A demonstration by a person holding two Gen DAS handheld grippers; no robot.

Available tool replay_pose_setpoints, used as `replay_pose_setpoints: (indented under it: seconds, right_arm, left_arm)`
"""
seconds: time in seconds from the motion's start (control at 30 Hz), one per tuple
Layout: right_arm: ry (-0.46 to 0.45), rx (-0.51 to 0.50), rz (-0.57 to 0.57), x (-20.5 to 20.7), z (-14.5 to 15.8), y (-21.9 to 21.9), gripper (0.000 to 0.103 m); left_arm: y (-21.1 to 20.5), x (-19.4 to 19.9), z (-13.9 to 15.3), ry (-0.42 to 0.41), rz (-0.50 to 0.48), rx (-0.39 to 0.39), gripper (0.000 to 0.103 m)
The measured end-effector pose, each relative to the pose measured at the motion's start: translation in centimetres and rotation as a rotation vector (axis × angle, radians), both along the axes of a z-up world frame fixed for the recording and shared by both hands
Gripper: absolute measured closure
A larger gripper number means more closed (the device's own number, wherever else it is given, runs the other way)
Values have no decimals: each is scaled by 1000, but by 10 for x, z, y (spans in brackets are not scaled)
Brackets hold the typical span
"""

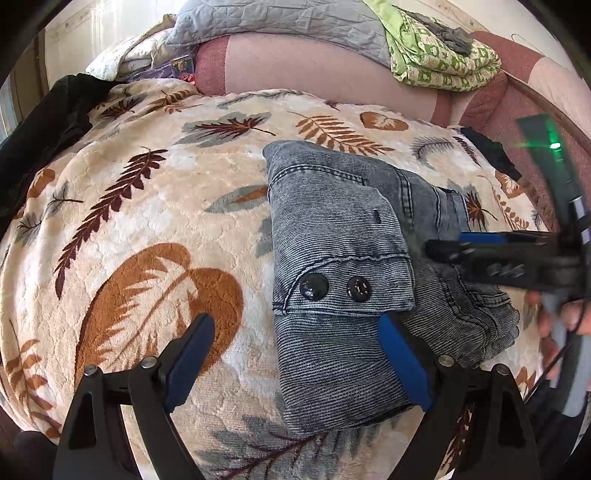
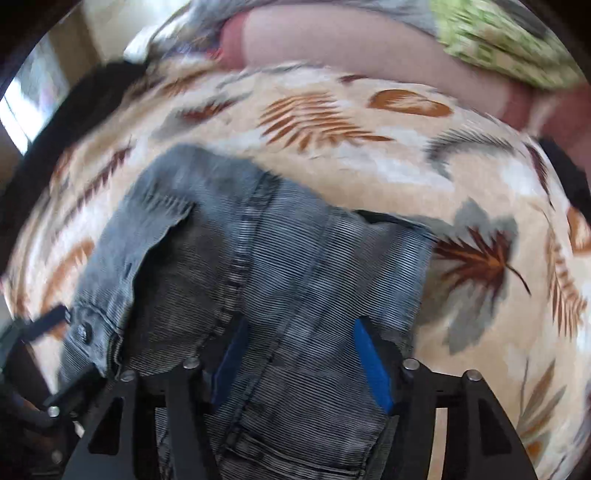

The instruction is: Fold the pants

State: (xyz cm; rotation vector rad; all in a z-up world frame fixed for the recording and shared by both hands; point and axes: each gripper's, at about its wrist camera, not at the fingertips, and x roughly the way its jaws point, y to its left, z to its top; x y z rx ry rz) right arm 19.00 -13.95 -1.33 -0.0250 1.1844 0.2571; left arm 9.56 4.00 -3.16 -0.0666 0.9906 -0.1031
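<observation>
The grey-blue denim pants [image 1: 343,266] lie folded into a compact bundle on a leaf-patterned blanket [image 1: 147,206], waistband with two black buttons [image 1: 334,288] on top. My left gripper [image 1: 295,354] is open, low over the bundle's near left part, right finger on the denim, left finger over the blanket. My right gripper [image 1: 443,251] comes in from the right over the bundle. In the blurred right wrist view the right gripper [image 2: 299,354] is open, its blue pads [image 2: 371,365] astride the denim [image 2: 258,258], which fills the gap.
A dark garment [image 1: 48,122] lies at the blanket's left edge. A pink sofa back [image 1: 314,62] stands behind, with a grey quilt [image 1: 280,18] and a green patterned cloth [image 1: 443,59] on it. A hand [image 1: 554,317] holds the right gripper.
</observation>
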Motion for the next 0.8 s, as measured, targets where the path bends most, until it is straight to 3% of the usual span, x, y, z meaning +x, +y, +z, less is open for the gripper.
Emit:
replay_pose_setpoints:
  seconds: [0.13,0.2,0.27,0.37,0.53,0.6,0.7,0.8]
  right_arm:
    - [-63,63,-10,-35,18,-9,40]
    - [-57,33,12,-52,11,-6,39]
    - [-56,-17,50,-64,-4,-3,30]
    - [-30,52,-4,-59,2,-16,27]
    - [-148,69,-10,-80,24,-18,27]
    - [-76,4,19,-81,1,-14,26]
    - [-62,141,-63,-81,-2,-37,23]
    - [-130,209,-123,-88,11,-56,22]
  left_arm:
    - [1,0,0,5,7,-3,12]
    - [0,0,0,3,8,2,12]
    - [-1,1,-1,4,4,5,12]
    - [-2,-1,0,-5,8,18,12]
    - [0,-1,0,-3,15,16,12]
    - [-1,-1,0,-3,13,19,12]
    - [-3,-1,1,-9,10,35,12]
    - [5,-2,6,-5,20,-15,12]
